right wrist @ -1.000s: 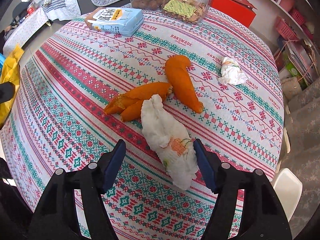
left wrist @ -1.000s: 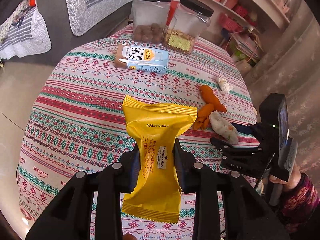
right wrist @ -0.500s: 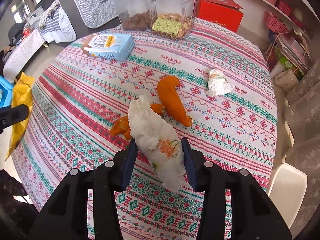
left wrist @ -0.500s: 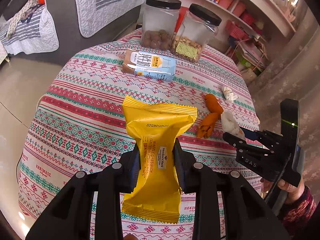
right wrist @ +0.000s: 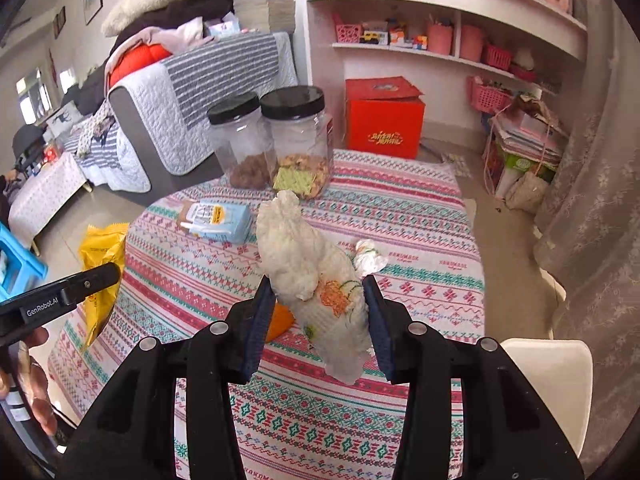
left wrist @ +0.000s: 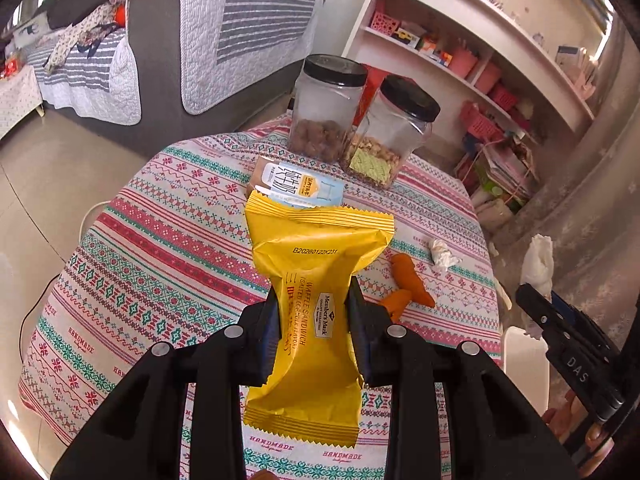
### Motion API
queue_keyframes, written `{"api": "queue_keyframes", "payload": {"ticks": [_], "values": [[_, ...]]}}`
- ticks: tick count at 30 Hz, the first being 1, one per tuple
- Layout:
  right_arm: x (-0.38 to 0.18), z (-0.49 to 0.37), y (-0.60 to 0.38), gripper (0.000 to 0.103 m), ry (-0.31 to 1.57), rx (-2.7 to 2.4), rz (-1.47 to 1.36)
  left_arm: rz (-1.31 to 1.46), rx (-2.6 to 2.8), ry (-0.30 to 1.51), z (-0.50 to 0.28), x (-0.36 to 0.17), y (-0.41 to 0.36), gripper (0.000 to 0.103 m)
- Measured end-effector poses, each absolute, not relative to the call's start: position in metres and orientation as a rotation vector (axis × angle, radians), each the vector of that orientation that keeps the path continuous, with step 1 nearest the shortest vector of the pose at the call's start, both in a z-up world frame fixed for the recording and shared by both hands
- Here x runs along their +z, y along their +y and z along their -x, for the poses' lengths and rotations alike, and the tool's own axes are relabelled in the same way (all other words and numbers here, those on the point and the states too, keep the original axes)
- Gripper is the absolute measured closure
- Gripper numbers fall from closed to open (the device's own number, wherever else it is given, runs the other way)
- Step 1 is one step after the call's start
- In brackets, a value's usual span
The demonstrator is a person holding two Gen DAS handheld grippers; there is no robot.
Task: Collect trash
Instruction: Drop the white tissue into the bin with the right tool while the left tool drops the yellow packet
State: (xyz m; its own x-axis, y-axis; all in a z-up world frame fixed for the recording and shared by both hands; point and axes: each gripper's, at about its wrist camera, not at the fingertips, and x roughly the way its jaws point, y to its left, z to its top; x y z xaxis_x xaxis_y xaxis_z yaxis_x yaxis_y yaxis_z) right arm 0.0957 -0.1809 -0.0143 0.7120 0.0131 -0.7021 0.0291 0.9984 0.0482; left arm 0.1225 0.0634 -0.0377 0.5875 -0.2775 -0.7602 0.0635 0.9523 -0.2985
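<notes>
My left gripper point(left wrist: 314, 320) is shut on a yellow snack wrapper point(left wrist: 316, 280) and holds it up above the patterned tablecloth point(left wrist: 168, 264). My right gripper point(right wrist: 320, 312) is shut on a crumpled white tissue point(right wrist: 308, 268) with an orange stain, lifted off the table. The tissue also shows at the right edge of the left wrist view point(left wrist: 538, 260), and the wrapper at the left of the right wrist view point(right wrist: 100, 264). Orange peels point(left wrist: 408, 280) and a small tissue wad point(left wrist: 442, 254) lie on the cloth. A bit of peel point(right wrist: 280, 320) shows behind my right fingers.
Two black-lidded jars point(left wrist: 360, 116) and a light blue milk carton point(left wrist: 300, 184) stand at the table's far side. A white chair point(right wrist: 548, 380) is at the right edge. A sofa point(left wrist: 180, 52), shelves point(right wrist: 440, 40) and a red box point(right wrist: 384, 120) lie beyond.
My right gripper closed on the white tissue and lifted it off the table. Both grippers rose and pulled back, so the table looks farther away. The left still holds the wrapper.
</notes>
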Motion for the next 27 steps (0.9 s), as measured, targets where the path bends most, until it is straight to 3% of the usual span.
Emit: {"api": "queue_keyframes", "payload": {"ticks": [12,27], "values": [[0.027,-0.04,-0.25,0.06,0.547,-0.376,-0.098,0.224,-0.223,0.859,-0.111,-0.024,0.023,0.072],[0.025,0.026,-0.338,0.058,0.52,-0.685,-0.175,0.153,-0.299,0.865,-0.102,-0.03,-0.039,0.072]]}}
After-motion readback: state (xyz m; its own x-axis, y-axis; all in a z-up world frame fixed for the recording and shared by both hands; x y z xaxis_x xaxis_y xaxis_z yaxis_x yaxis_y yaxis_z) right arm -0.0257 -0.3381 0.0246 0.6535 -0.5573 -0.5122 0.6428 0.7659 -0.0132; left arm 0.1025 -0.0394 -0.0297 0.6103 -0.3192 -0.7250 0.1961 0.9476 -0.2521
